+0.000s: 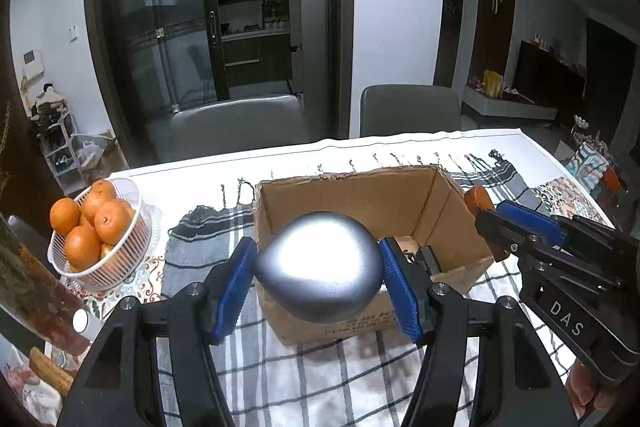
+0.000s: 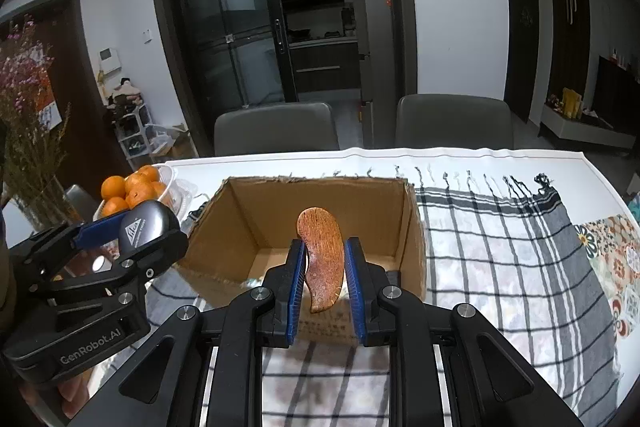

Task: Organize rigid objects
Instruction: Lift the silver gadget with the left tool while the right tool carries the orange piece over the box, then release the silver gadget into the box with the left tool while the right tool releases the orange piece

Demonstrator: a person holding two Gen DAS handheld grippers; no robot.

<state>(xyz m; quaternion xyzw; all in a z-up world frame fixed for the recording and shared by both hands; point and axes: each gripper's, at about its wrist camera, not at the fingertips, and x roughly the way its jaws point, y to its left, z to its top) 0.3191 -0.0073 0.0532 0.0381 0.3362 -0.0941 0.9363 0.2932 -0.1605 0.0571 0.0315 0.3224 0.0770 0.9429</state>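
My left gripper (image 1: 318, 279) is shut on a rounded grey shiny object (image 1: 318, 267), held just in front of an open cardboard box (image 1: 360, 195). The same object (image 2: 146, 225) shows a logo in the right wrist view, with the left gripper (image 2: 120, 227) at that view's left. My right gripper (image 2: 322, 271) is shut on a curved brown wooden piece (image 2: 322, 259), upright above the box's (image 2: 320, 199) near wall. In the left wrist view the right gripper (image 1: 490, 223) comes in from the right with the wooden piece (image 1: 478, 199) at its tip. A dark item (image 1: 428, 259) lies inside the box.
A white basket of oranges (image 1: 100, 227) stands left of the box on the checked cloth (image 1: 320, 379). A vase with dried flowers (image 2: 28, 131) is at the far left. Two grey chairs (image 2: 276, 129) stand behind the table. A patterned mat (image 2: 612, 259) lies at the right.
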